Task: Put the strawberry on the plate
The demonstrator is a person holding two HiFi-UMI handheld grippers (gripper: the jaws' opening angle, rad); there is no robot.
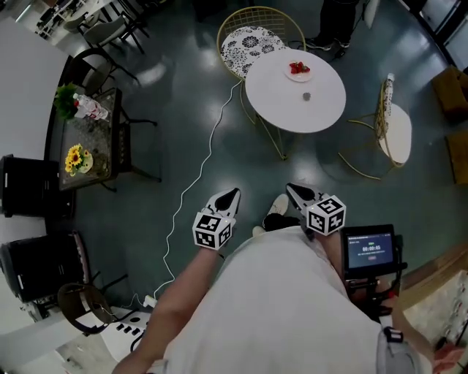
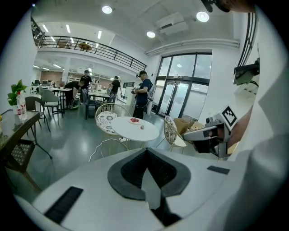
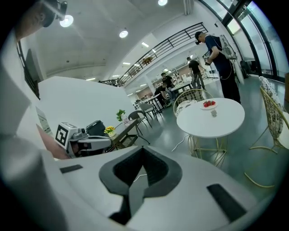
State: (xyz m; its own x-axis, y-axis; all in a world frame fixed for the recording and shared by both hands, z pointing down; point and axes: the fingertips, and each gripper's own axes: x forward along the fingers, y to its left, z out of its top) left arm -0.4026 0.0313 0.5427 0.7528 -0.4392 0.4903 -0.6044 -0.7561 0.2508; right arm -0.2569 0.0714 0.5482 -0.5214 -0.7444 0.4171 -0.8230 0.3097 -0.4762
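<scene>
A round white table stands a few steps ahead on the dark floor. On its far side sits a small white plate with red strawberries on it. A small grey object lies near the table's middle. My left gripper and right gripper are held close to the person's body, far short of the table, both shut and empty. The left gripper view shows the table and strawberries in the distance. The right gripper view shows the same table and strawberries.
A gold wire chair with a patterned cushion stands behind the table, another gold chair to its right. A white cable trails across the floor. A dark side table with flowers is at left. A person's legs stand beyond the table.
</scene>
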